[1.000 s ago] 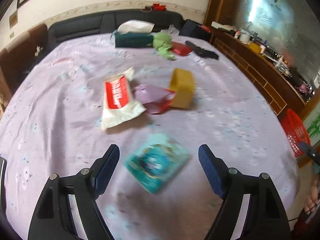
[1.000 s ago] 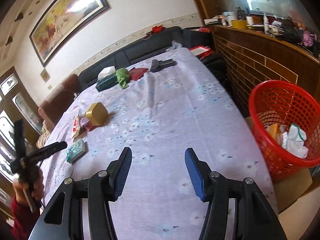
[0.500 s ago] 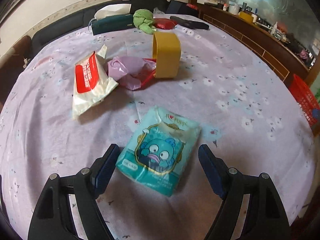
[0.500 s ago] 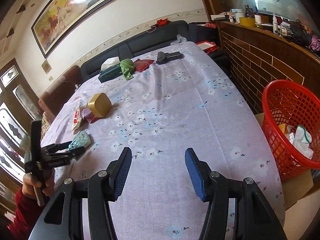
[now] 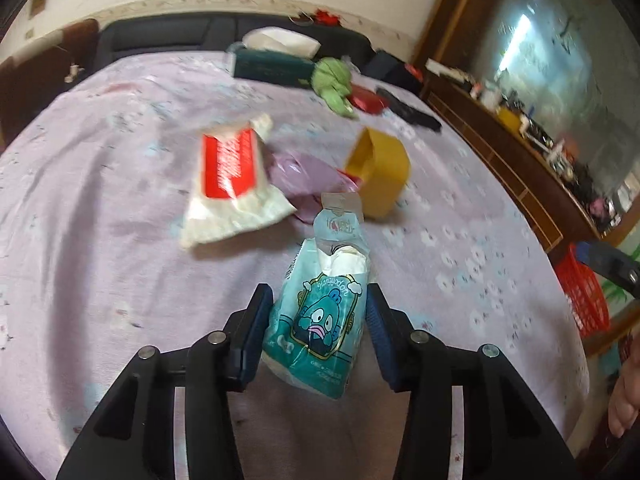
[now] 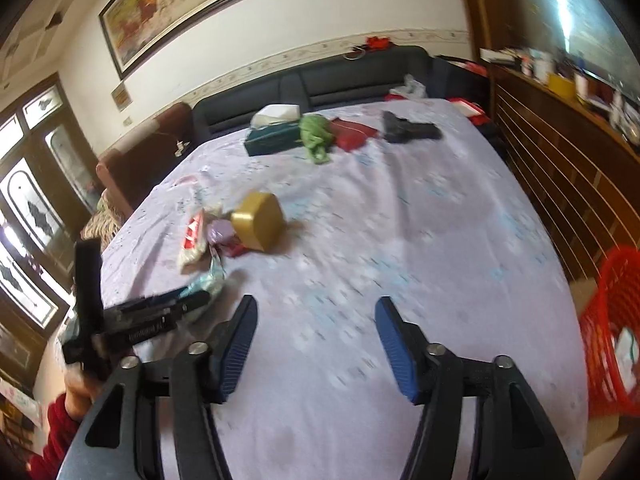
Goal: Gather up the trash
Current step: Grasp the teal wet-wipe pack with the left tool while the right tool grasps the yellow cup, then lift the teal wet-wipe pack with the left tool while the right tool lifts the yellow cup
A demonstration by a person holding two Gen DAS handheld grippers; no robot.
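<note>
Now the left gripper [image 5: 318,316] has its blue pads pinched on a teal plastic tissue packet with a cartoon face [image 5: 318,320]; its jaws have just been closing, and the packet stands squeezed between them, its torn top flap up and white tissue showing at the opening. In the left wrist view the packet sits at 6 o'clock, right at the fingertips, above the lilac flowered tablecloth [image 5: 100,272]. At about 11 o'clock from the packet lies a white and red crumpled wrapper [image 5: 230,184], and at 12 o'clock a purple crinkled plastic bag [image 5: 308,172] touches a mustard-yellow hexagonal box [image 5: 382,170] at 1 o'clock. Farther off at 12 o'clock stand a dark green tissue box with white tissue on top [image 5: 274,66] and a green cloth lump [image 5: 334,84].

The right gripper [image 6: 316,344] has just been opening; its jaws stand wide apart with nothing between them, above bare tablecloth. In the right wrist view the left gripper and the packet show at 9 o'clock, gripped by a hand [image 6: 78,394] in a red sleeve. A red plastic mesh basket [image 6: 608,332] stands off the table edge at 3 o'clock, with some white paper inside.
</note>
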